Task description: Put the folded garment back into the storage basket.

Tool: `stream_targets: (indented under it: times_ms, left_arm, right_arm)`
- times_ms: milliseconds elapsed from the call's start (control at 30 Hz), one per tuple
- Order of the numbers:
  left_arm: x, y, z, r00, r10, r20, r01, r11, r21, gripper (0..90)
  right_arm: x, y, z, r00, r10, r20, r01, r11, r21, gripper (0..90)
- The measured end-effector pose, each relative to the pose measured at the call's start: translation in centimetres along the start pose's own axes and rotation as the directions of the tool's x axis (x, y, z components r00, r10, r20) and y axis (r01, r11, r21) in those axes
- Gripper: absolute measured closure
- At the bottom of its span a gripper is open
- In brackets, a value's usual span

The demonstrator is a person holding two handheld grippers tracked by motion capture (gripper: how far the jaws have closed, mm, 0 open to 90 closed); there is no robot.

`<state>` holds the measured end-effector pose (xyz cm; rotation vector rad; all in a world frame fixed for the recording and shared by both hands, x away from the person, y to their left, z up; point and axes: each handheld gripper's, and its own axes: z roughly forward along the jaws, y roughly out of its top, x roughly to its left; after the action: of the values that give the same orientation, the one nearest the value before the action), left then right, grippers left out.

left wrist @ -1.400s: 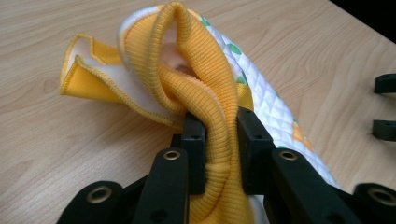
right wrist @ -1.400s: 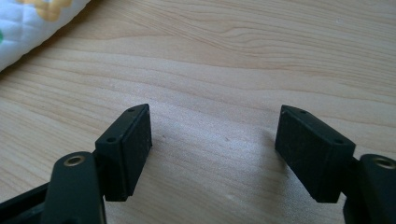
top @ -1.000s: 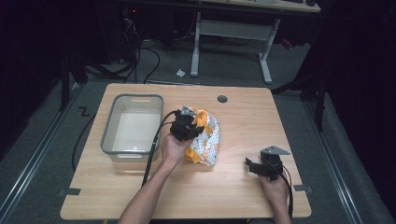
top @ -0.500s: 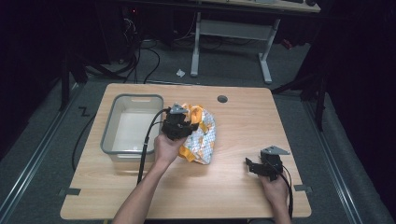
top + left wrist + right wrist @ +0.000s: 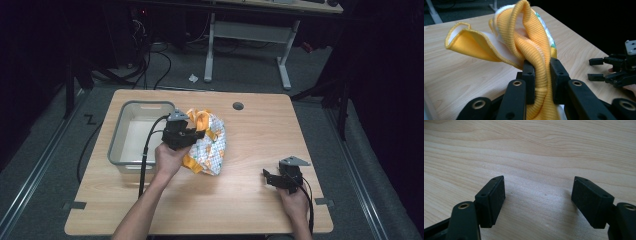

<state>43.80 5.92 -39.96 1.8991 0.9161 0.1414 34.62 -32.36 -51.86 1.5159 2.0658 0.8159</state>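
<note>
The left gripper point(image 5: 192, 135) is clenched on the yellow ribbed hem of the garment point(image 5: 207, 145), which sits mid-table just right of the bin point(image 5: 120, 145), part lifted, part resting on the table point(image 5: 260, 130). The right gripper point(image 5: 272, 178) idles w/ jaws spread wide over bare wood, nothing between them, well apart from the cloth.

Judging by the layout, the step is carrying the garment to the bin. To do it well: keep the pinch firm on the thick rib (it's bunched between the pads point(image 5: 528, 75), so slip looks unlikely), lift high enough that the trailing body clears the bin's near wall, then lower before letting go. The loose tail could snag the rim; the right gripper could help if it drags.

Materials: soft knit, white w/ small orange and green print, yellow ribbed trim, stitched edge, floppy folds. Bin is translucent grey plastic, rounded corners, rigid. Table is pale wood-grain laminate, smooth.
</note>
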Motion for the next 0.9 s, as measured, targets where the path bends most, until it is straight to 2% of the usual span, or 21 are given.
stream_targets:
  times_ms: [300,900]
  left_arm:
    - [1.1,0.2,-2.4,0.9995,-0.033,0.002,0.033,0.9987,-0.039,76.9]
    - [2.6,0.6,-5.7,0.9984,-0.046,-0.032,0.043,0.9959,-0.079,76.9]
  right_arm:
    - [0.0,0.0,0.0,1.0000,0.000,0.000,0.000,1.000,0.000,27.4]
    - [0.0,0.0,0.0,1.0000,0.000,0.000,0.000,1.000,0.000,27.4]
